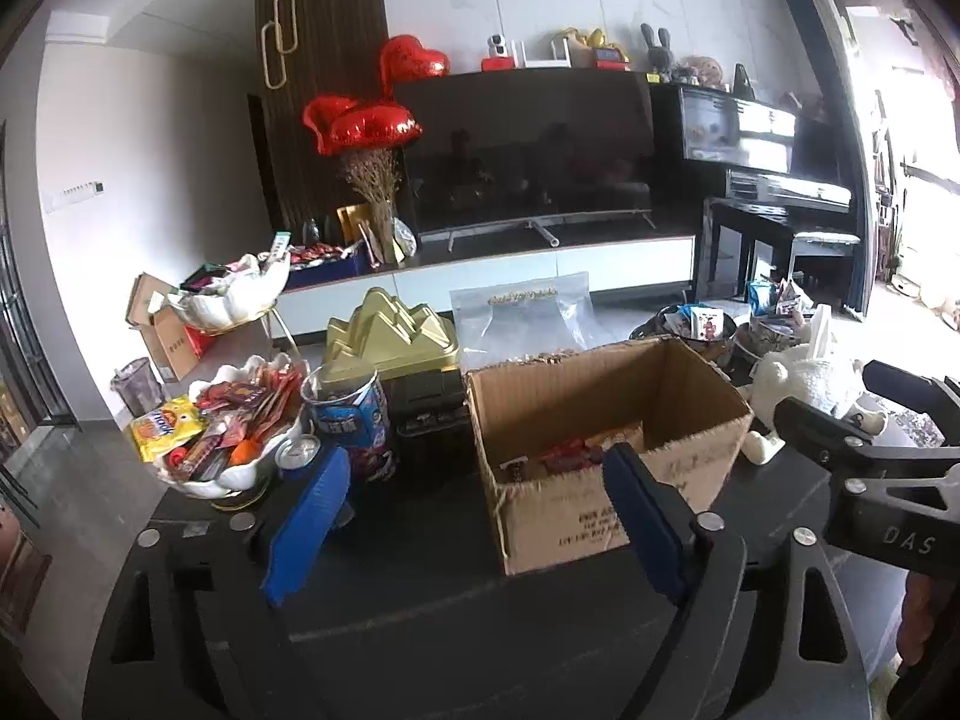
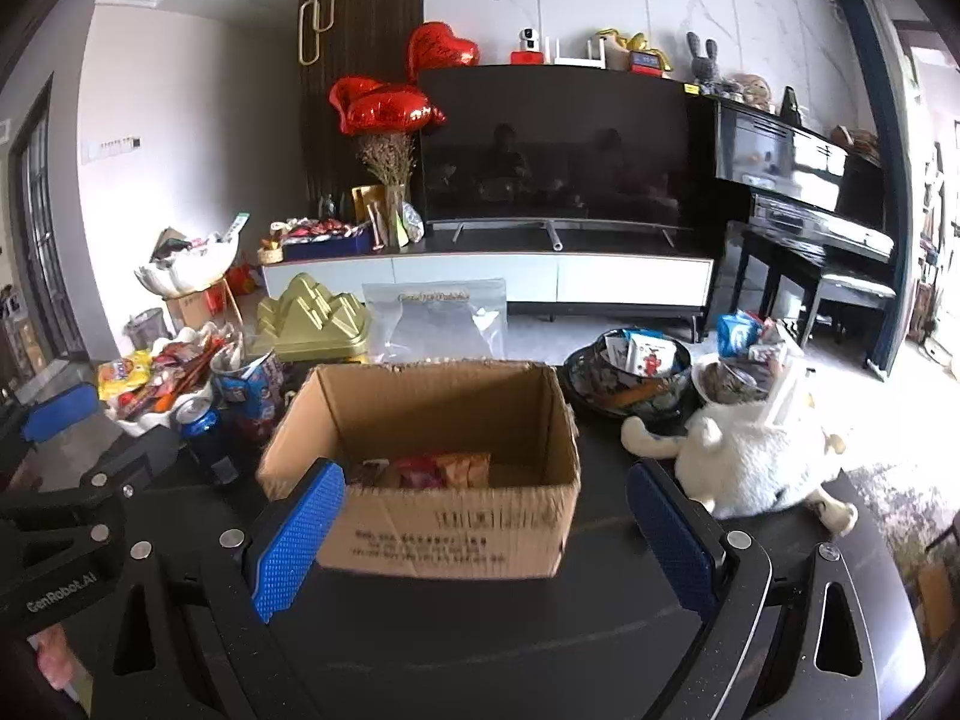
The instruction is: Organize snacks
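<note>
Both the left hand-held gripper (image 1: 480, 504) and right hand-held gripper (image 2: 480, 531) gape wide and empty before the cardboard box (image 2: 432, 468) on the dark surface (image 2: 606, 546), its snack packets (image 2: 438, 468) clearer from the right, the white snack bowl (image 1: 228, 438) from the left.

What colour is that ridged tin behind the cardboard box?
Gold. The ridged tin shows best in the left wrist view.
</note>
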The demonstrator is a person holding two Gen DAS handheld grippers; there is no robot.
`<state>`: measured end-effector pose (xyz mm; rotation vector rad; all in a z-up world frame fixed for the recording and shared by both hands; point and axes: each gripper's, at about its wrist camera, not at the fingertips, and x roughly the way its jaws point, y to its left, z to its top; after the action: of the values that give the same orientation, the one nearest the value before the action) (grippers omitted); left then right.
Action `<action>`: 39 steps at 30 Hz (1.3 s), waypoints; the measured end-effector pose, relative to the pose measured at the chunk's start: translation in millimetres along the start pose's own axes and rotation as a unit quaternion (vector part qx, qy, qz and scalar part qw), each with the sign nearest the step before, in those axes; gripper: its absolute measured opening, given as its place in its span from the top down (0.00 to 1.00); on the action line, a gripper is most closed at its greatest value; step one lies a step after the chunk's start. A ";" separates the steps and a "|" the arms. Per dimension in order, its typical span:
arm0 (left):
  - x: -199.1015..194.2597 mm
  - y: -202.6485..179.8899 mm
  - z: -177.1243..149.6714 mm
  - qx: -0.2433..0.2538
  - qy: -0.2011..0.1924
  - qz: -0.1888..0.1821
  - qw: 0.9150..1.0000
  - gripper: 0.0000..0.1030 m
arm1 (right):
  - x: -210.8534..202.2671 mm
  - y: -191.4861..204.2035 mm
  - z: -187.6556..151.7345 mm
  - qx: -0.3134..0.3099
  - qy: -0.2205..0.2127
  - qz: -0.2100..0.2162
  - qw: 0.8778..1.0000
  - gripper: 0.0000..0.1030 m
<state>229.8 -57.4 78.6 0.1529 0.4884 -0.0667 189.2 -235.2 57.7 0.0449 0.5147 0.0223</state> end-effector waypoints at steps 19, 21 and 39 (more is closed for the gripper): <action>-85.1 -0.2 -57.8 -0.011 -0.022 -0.003 1.000 0.00 | -89.9 9.9 -67.6 -0.008 -0.026 -0.020 0.999 0.02; -89.1 -1.8 -61.1 -0.005 -0.021 -0.002 1.000 0.00 | -94.0 10.0 -72.2 -0.004 -0.025 -0.016 1.000 0.02; -125.5 -3.2 -71.3 0.000 -0.046 -0.018 0.999 0.00 | -139.1 18.1 -86.4 -0.006 -0.048 -0.015 0.999 0.02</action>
<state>86.0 -45.6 75.2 0.1404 0.4001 -0.1077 25.4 -218.4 51.9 0.0258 0.4196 -0.0059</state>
